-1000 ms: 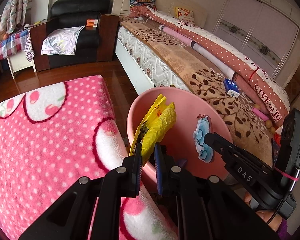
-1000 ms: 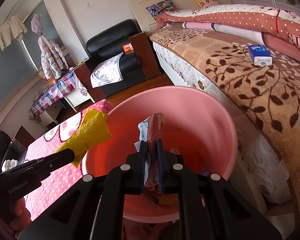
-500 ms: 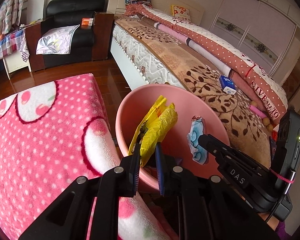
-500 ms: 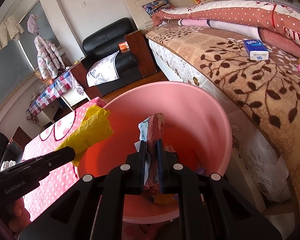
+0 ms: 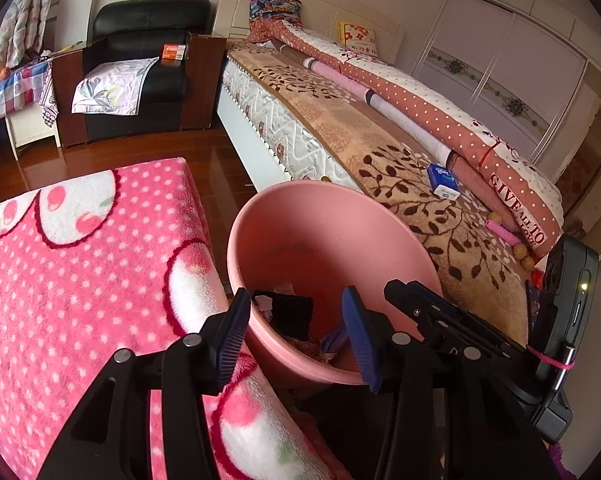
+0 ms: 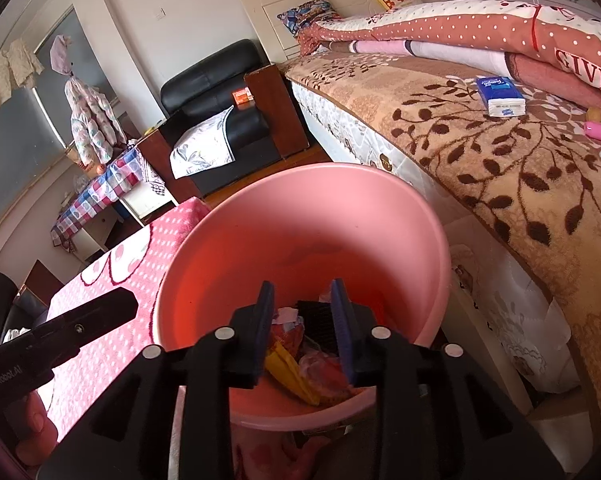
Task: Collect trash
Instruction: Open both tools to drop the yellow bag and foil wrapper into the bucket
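In the left wrist view, the left hand-held gripper (image 5: 296, 330) hangs over the near rim of the pink bucket (image 5: 380, 216), pointing down into it; its jaws have just been opening and now stand wide apart with nothing between them, which fits a piece of trash let go where it falls straight inside. At the bottom of the bucket lie a black mesh scrap (image 5: 291, 314) and some paper bits. The bucket stands in the gap between the pink dotted blanket (image 5: 80, 280) on its left and the bed (image 5: 340, 132) on its right, probably so both hands can reach it from the blanket side. The right hand-held gripper (image 5: 396, 289) enters from the right of the bucket, its tip over the rim. In the right wrist view, the right hand-held gripper (image 6: 302, 320) also aims down into the bucket (image 6: 428, 224); its jaws have just been opening too and stand partly apart, their pads touching nothing. Below them in the bucket rest the dropped trash: a yellow bag (image 6: 290, 372), a red wrapper (image 6: 324, 364) and the black scrap (image 6: 318, 322). The left hand-held gripper (image 6: 132, 302) shows as one dark finger over the blanket (image 6: 112, 320), just left of the bucket. A blue tissue pack (image 6: 500, 96) lies on the bed well beyond the bucket; I judge it no part of this drop, and both pieces look delivered.
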